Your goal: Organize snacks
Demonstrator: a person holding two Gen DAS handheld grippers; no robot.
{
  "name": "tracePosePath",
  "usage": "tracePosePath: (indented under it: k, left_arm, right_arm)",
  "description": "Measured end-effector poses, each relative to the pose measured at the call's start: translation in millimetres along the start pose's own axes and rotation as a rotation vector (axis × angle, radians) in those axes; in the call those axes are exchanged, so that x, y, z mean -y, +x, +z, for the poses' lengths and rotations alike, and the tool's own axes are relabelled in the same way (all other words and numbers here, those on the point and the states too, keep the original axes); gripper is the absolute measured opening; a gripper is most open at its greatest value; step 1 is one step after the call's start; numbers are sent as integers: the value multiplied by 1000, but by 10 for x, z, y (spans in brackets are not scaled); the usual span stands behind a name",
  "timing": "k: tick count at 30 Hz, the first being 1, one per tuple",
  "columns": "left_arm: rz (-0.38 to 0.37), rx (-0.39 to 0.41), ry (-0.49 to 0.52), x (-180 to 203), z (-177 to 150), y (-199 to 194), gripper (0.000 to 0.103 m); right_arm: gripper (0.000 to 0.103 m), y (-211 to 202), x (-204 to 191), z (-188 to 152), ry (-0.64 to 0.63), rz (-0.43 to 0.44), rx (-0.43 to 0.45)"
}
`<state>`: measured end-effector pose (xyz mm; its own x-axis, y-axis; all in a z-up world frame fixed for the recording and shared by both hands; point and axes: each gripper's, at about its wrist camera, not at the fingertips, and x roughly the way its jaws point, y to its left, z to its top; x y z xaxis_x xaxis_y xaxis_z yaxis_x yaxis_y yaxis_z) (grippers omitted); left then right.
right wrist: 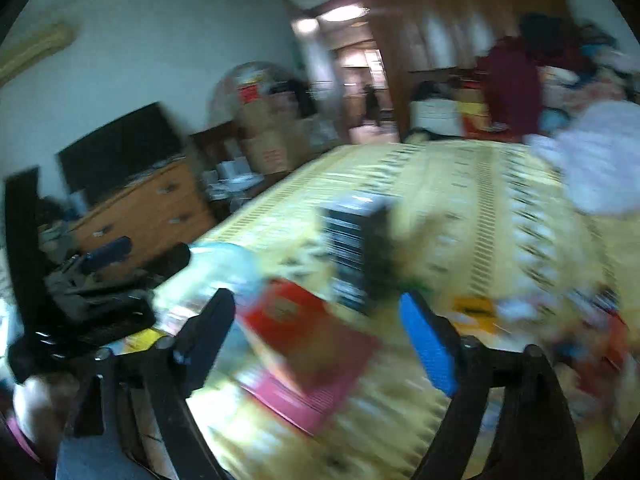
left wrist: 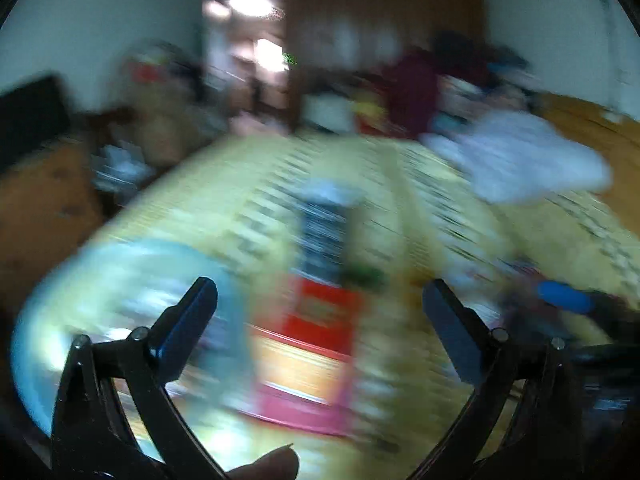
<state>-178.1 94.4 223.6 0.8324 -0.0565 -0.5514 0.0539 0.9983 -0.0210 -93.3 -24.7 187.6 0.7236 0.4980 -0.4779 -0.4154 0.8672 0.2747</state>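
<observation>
**On the bed: both tongs wide, nothing gripped, frames heavily blurred**

Nearest the lenses: left gripper (left wrist: pixel 320 300) has its jaws spread wide, nothing between them. Right gripper (right wrist: pixel 316 316) likewise stands wide, pads clear of everything; no contact visible.

Just past the fingertips, on the yellow patterned bedspread (right wrist: pixel 460 184): a flat red-and-pink snack box (right wrist: pixel 308 344) lies between the right gripper's fingers in view, but below them, not touched. The same box (left wrist: pixel 316 328) sits centred ahead of the left gripper. Left of it is a pale blue round container (left wrist: pixel 100 300); contents too blurred to tell. In the right wrist view the left gripper's body shows at the left edge, beside that container.

Behind the red box: a dark upright snack box (right wrist: pixel 356 252), standing on the bedspread. To the right, a small yellow packet (right wrist: pixel 476 312) and scattered colourful packets (right wrist: pixel 592 332), unreadable.

Further out: a white cloth bundle (right wrist: pixel 600 160) at the bed's far right, a wooden dresser (right wrist: pixel 148 212) off the left side with a dark screen (right wrist: pixel 116 148) on top, then a brown wardrobe (right wrist: pixel 440 12) and an open doorway (right wrist: pixel 360 80).
</observation>
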Motion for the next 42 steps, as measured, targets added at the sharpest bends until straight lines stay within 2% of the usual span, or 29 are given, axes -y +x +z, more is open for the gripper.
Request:
tracePosePath:
  k: [2,5,9,12,15,17,22,25,30,42]
  left_arm:
    - [-68,-71,16,293,-195,228,103]
    - [-144,-248,38,663,-617,787,103]
    - [-103,-404,54,873,-1061,1388,103]
    - [-44,-443,58,941,-1244,1687,103]
    - [-9,-457,56,994,-1358,1890,103]
    - [7,-433,57,1035,-1386,1910,103]
    - [8,-390,41,1054,-1432,1948,103]
    - [9,-358,48,1068,-1461,1926,103]
    - [-3,-339,35,1047,-1466,1939,103]
    - [1,-322,34,1046,-1493,1925,103]
  right_arm:
    - [91,-86,428,-295,48,-75,-66]
    - [91,-132,1021,-816,101,-196,-170]
    - [91,-27,1664,-1353,189,-268,-299]
    - [91,117,1921,-1502,191,-283,-332]
    - [91,267,1973,-1522,153,-283,-342]
    - [93,322,2000,-1528,127,-279,-337]
    - [103,478,2036,-1621,79,-313,-307]
    - [103,525,2023,-1673,52,-336,-296]
    - [103,519,2040,-1686,60,-316,-271]
    - [103,533,2044,-1702,52,-326,-266]
